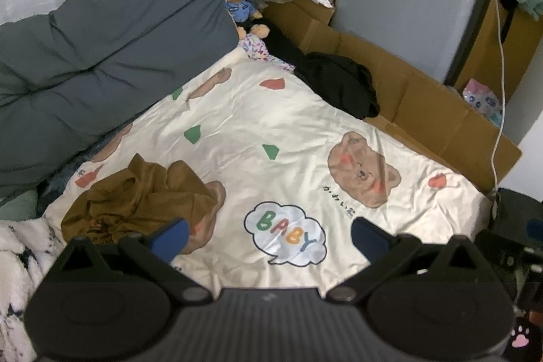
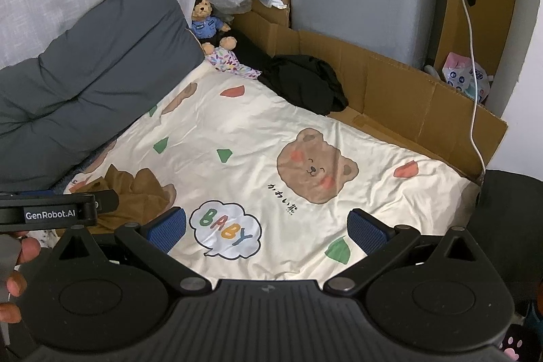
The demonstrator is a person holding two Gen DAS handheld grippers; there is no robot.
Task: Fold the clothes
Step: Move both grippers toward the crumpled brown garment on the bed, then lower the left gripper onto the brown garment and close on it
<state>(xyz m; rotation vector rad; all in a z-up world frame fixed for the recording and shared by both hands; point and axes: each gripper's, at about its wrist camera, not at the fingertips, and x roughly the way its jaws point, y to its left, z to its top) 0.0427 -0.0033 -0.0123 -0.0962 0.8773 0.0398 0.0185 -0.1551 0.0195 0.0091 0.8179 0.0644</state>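
Where the quilt [image 2: 305,124] reads "BABY", "GenRobot.AI" marks the left hand-held gripper [image 2: 51,209].

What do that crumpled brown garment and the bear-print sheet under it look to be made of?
The brown garment looks like a soft, thin matte fabric, maybe cotton jersey: it slumps in loose folds with no shine. The bear-print sheet seems a smoother printed textile, perhaps a polyester blend: it has a faint sheen and fine creases. Neither can be settled by sight alone.

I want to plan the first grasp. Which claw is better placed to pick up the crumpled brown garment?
Probably the left claw: it is open, and the brown garment lies just beyond its left finger. The right claw, also open, has it farther to its left.
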